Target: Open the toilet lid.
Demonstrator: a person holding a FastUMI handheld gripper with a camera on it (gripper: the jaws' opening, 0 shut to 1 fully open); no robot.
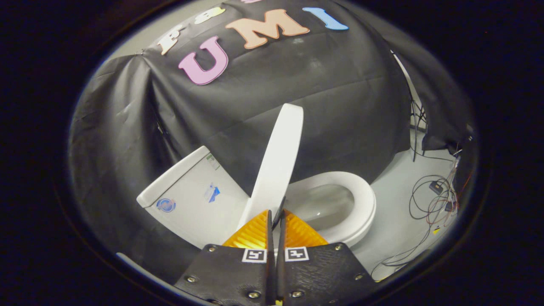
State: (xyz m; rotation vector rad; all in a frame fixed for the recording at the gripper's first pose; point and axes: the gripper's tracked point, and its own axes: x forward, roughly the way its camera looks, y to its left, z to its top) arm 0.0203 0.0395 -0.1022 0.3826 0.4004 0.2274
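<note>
A hand-held tool [276,216] nips the near edge of a raised toilet lid [278,161] in a recording booth, its two fingers drawn almost together with the lid's thin rim caught between them (whether both pads truly press on it is hard to tell from this angle, but the narrow dark gap suggests they do). The lid stands close to upright, its long axis running from the fingertips up toward twelve o'clock and tipped slightly to one o'clock; it is seen nearly edge-on, its broad face turned toward the tank.

The tank [191,199] lies at ten o'clock from the fingertips, just beside the lid's lower end, where the hinge would be. The seat ring [361,204] and open bowl [327,204] lie at two to three o'clock, on the far side of the lid from the tank. Loose cables [429,199] trail over the pale floor [395,229] farther out at three o'clock, well apart from the toilet.

Judging by how things lie, the lid is already well up and the task is near its end. The relation that matters is this: the tank is to the left of the lid, the bowl to its right, so any remaining travel would carry the lid's top toward ten o'clock until it rests back near the tank. Letting go sooner risks the lid tipping back over the bowl.
</note>
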